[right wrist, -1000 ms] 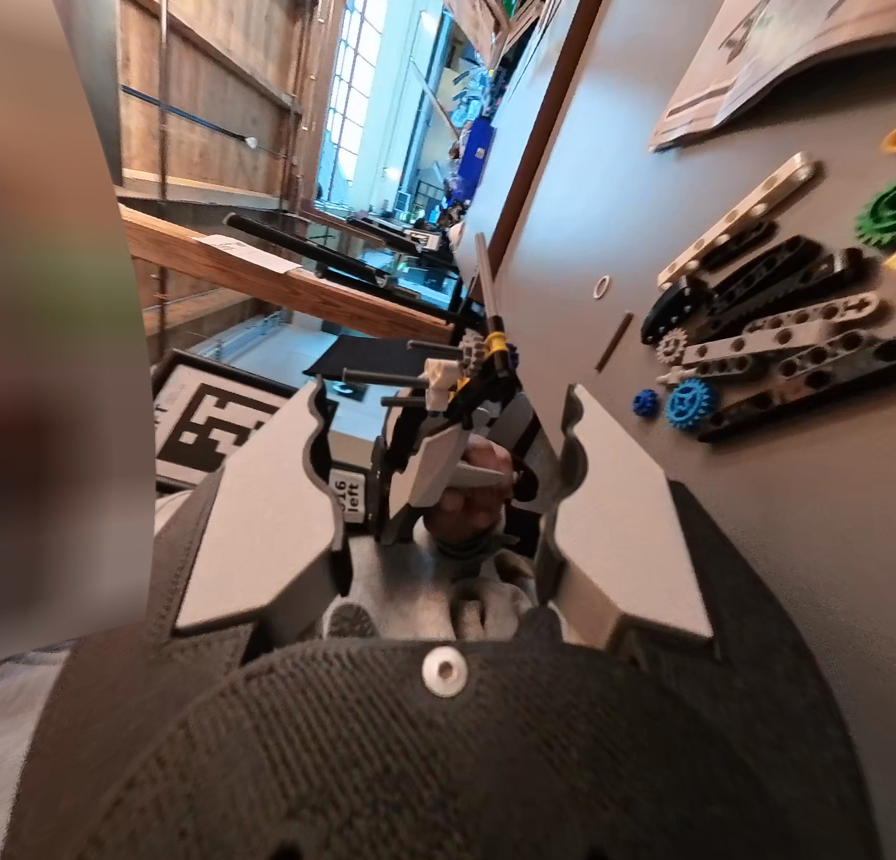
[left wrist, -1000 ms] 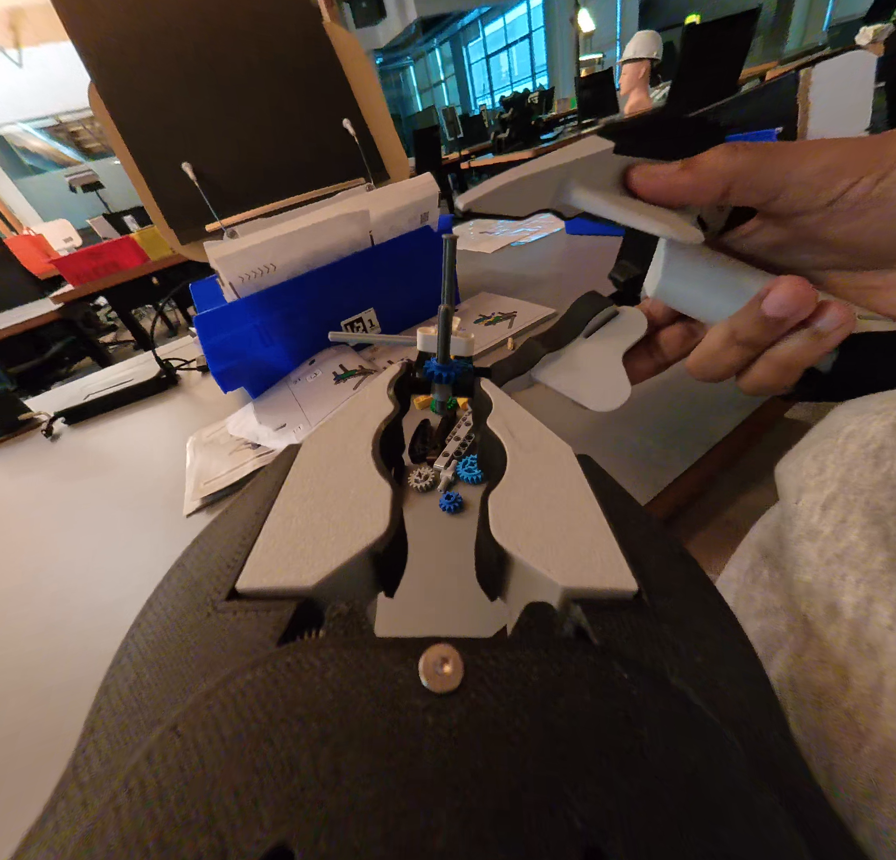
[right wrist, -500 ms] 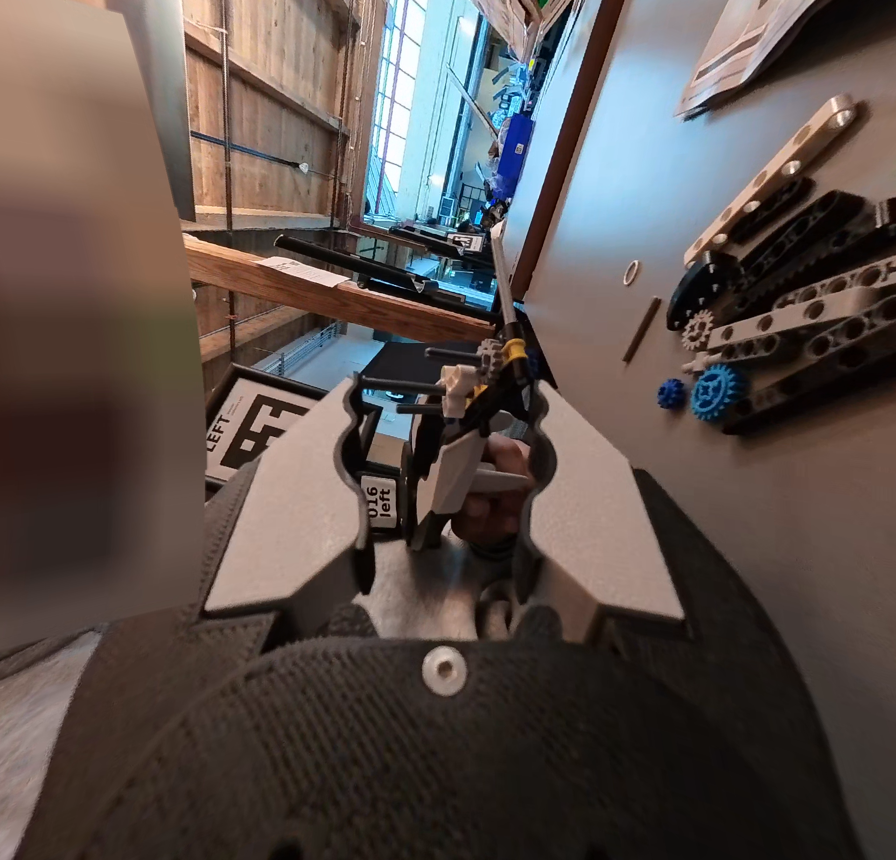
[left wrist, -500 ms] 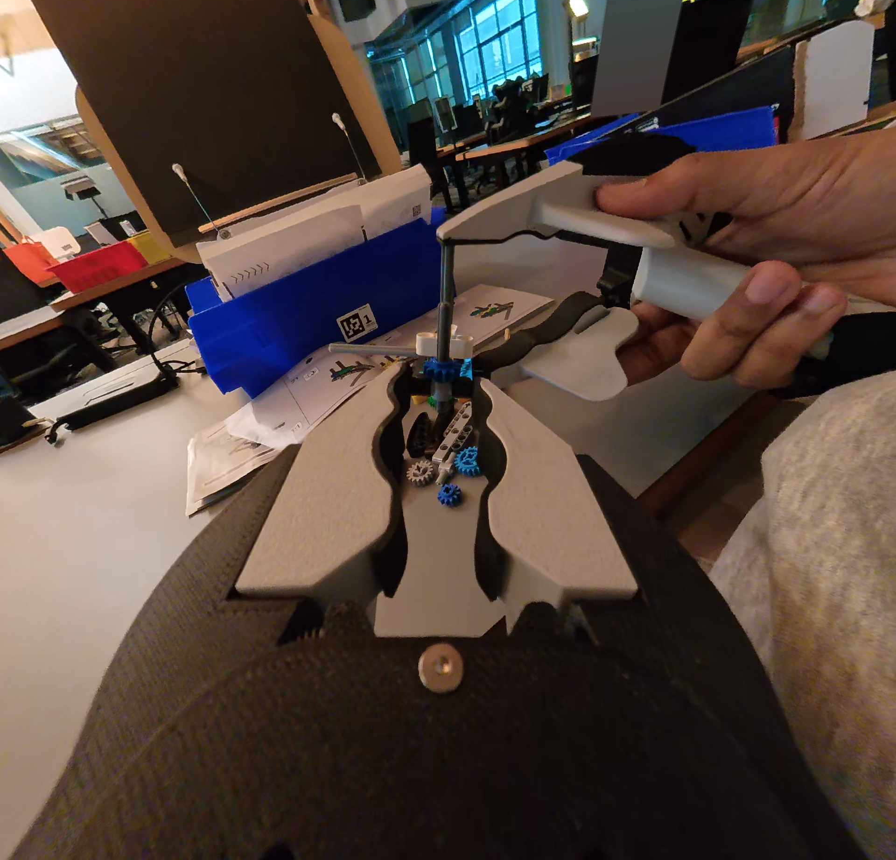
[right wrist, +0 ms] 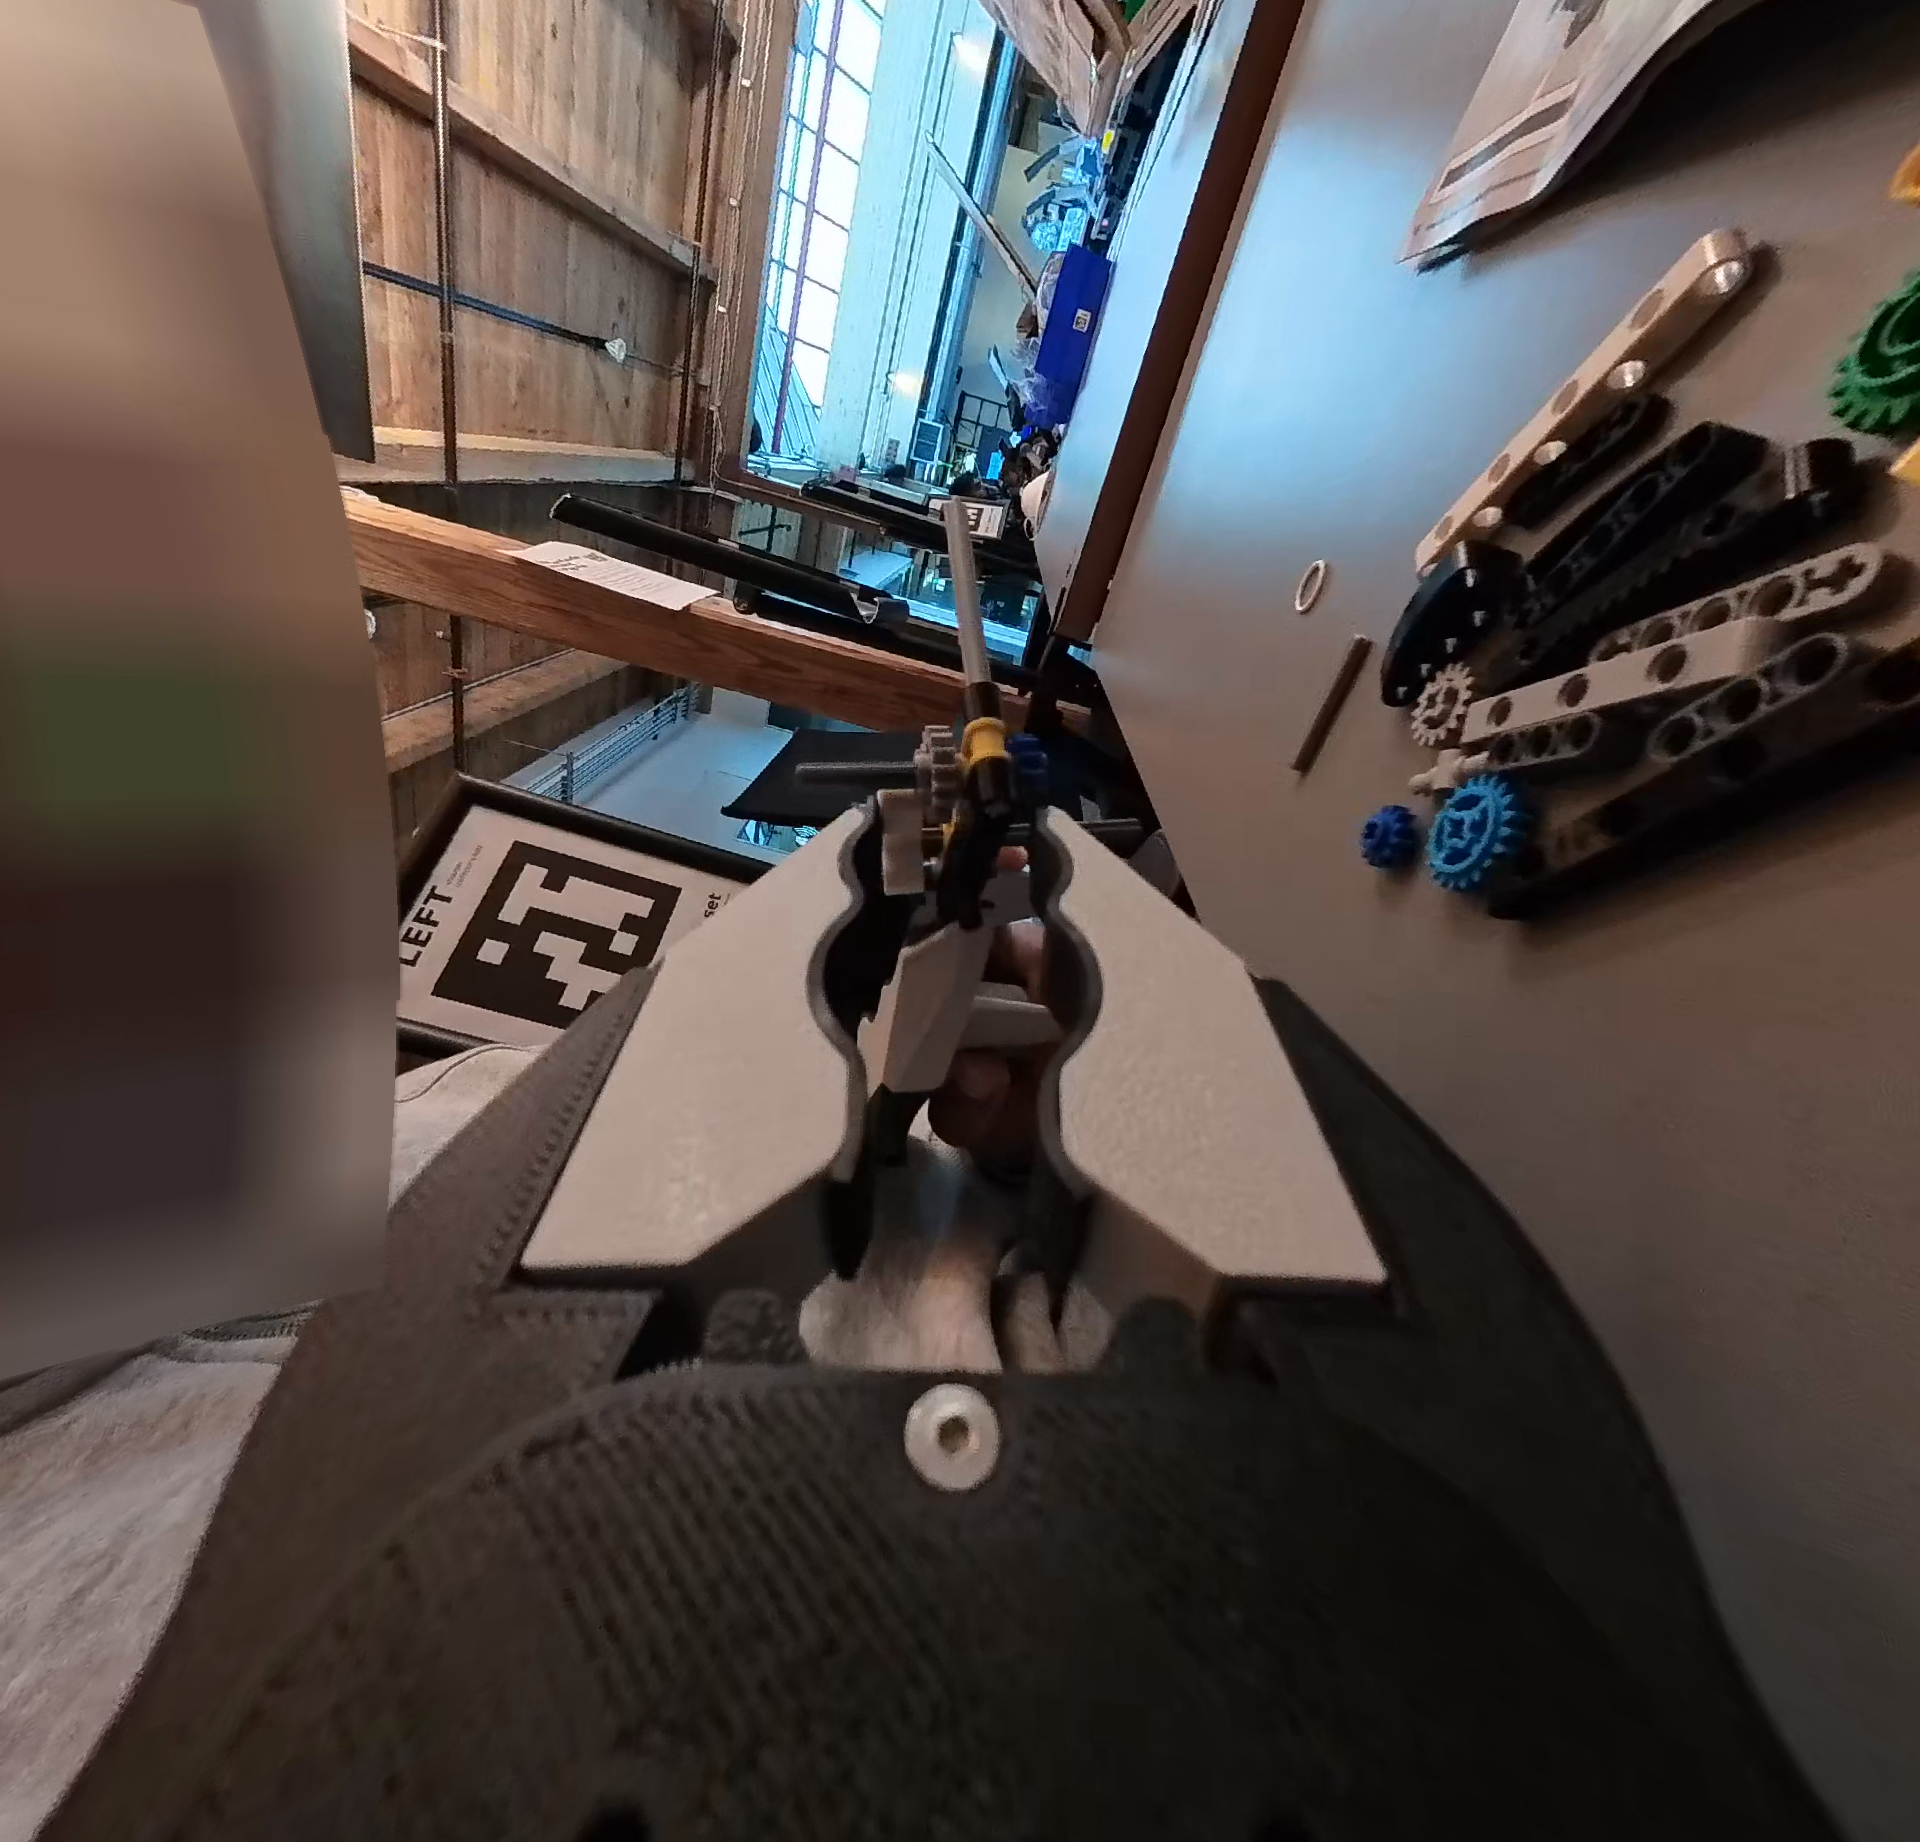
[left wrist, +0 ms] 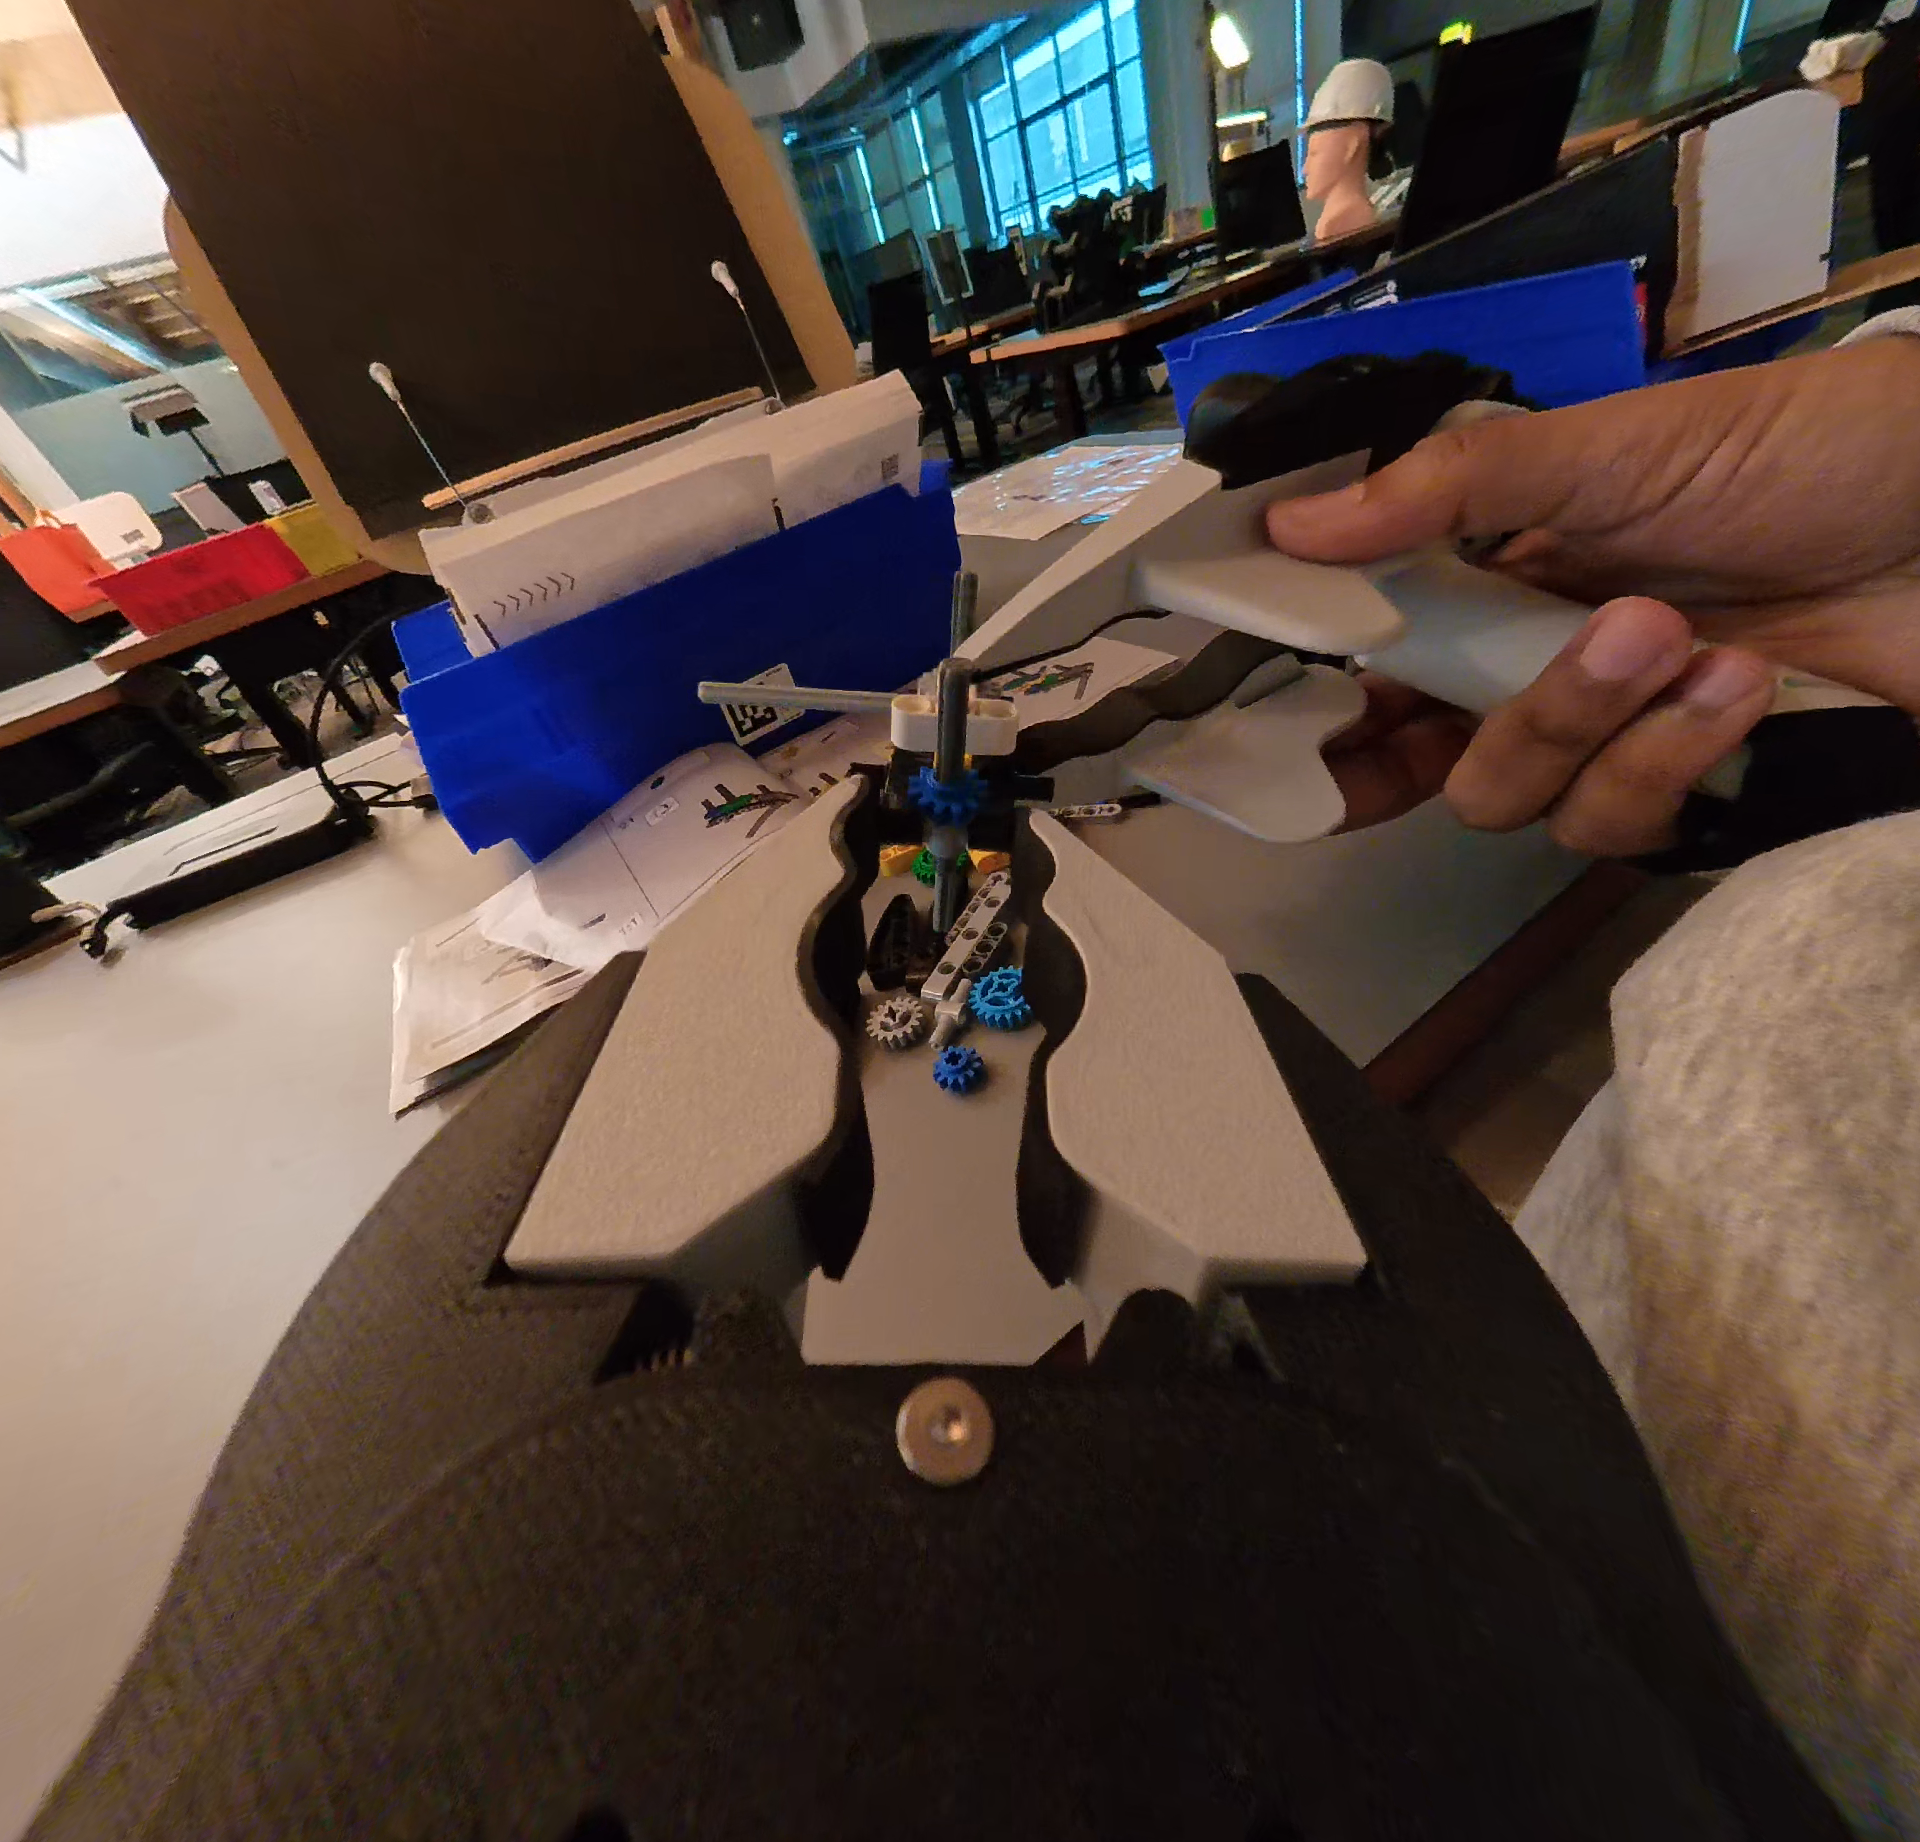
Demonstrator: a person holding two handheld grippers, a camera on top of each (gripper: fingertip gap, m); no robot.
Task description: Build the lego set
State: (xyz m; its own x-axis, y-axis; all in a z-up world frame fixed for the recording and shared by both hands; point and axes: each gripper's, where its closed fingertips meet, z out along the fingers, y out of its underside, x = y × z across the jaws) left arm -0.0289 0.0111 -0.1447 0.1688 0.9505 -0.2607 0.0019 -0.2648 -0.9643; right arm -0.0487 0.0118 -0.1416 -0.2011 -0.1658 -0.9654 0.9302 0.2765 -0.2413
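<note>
My left gripper [left wrist: 945,816] is shut on a small lego assembly [left wrist: 948,753] of dark axles, a blue gear and a white connector, and holds it upright above the table. My right gripper [right wrist: 956,826] comes in from the right in the left wrist view [left wrist: 997,696], and its jaws press on the top of the same assembly [right wrist: 977,795]. Loose parts lie on the table: black and grey beams [right wrist: 1662,670], blue gears [right wrist: 1475,831], a grey gear [left wrist: 896,1021] and a green gear [right wrist: 1881,369].
A blue bin [left wrist: 675,680] with papers stands behind the work spot, and instruction sheets [left wrist: 707,826] lie in front of it. A second blue bin [left wrist: 1403,338] stands at the back right. The table's front edge [left wrist: 1455,1013] runs near a grey sleeve. My two grippers' fingertips are within a few centimetres of each other.
My right gripper's jaws have narrowed from wide open until they press on the assembly. The left gripper has kept its hold and stayed nearly still.
</note>
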